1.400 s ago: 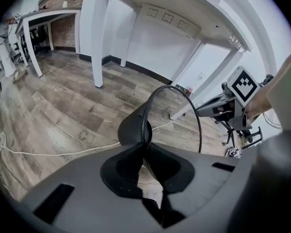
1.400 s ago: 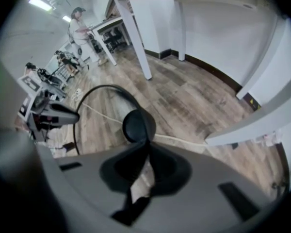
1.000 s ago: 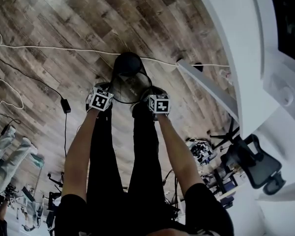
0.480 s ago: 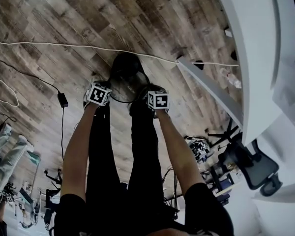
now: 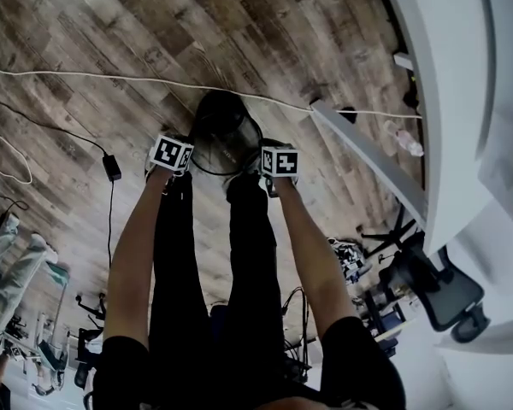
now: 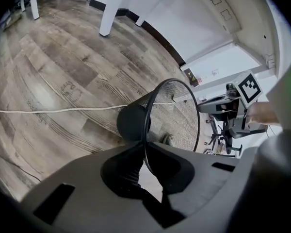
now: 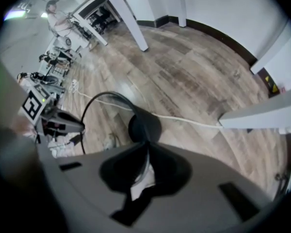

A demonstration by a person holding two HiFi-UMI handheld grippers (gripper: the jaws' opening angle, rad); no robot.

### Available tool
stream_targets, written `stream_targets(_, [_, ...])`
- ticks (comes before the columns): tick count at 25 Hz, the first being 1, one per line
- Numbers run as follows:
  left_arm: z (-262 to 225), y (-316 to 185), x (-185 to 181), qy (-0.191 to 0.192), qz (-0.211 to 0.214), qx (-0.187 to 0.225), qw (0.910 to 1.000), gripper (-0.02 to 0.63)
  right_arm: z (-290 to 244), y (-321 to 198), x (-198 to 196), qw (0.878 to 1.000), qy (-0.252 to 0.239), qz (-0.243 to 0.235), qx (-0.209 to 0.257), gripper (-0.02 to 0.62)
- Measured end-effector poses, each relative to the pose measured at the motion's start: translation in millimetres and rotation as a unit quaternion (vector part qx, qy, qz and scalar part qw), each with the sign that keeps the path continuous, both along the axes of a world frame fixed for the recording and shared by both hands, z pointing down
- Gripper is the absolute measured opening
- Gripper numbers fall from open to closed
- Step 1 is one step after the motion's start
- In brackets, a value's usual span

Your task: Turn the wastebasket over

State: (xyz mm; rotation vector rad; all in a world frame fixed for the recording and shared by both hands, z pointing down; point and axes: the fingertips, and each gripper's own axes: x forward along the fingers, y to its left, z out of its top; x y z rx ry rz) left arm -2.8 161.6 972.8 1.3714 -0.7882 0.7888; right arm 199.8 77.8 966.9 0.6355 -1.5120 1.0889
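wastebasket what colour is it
Black wastebasket, with mesh walls and a solid base; it shows best in the left gripper view.

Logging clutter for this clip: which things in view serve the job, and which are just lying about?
In the job: wastebasket, left gripper, right gripper, both shut on its rim.
Lying about: white cable, black power adapter, office chair.
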Motion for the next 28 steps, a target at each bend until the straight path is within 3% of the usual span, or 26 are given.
stream_targets(8, [6.3, 1.5, -12.7, -0.017, -0.026, 0.009, 0.9995, 0.061, -0.6, -7.1, -15.6, 0.999, -0.021, 0.005, 0.025, 0.049])
stream_targets(13, [6.3, 1.3, -12.3, -0.016, -0.018, 0.007, 0.9997, 0.064, 0.5, -8.5, -16.6, 0.999, -0.016, -0.002, 0.029, 0.049])
stream_targets(17, [6.0, 0.0, -9.9, -0.026, 0.012, 0.026, 0.9993, 0.081, 2.0, -9.5, -15.7, 0.999, -0.013, -0.003, 0.039, 0.052])
stream_targets(19, [6.9, 0.4, -9.4, -0.033, 0.022, 0.033, 0.9987, 0.097, 2.0, -7.7, -18.8, 0.999, -0.015, -0.007, 0.04, 0.052])
stream_targets(21, [7.2, -1.0, -7.4, -0.031, 0.022, 0.036, 0.9986, 0.172, 2.2, -6.1, -21.7, 0.999, -0.015, -0.01, 0.039, 0.086])
stream_targets(22, [6.6, -2.4, -6.8, -0.03, 0.02, 0.037, 0.9987, 0.183, 2.2, -6.2, -22.3, 0.999, -0.012, -0.011, 0.041, 0.13])
stream_targets(28, [-3.3, -10.0, -12.8, -0.033, 0.004, 0.044, 0.9985, 0.212, -8.5, -19.2, -19.2, 0.997, 0.007, -0.016, 0.07, 0.149])
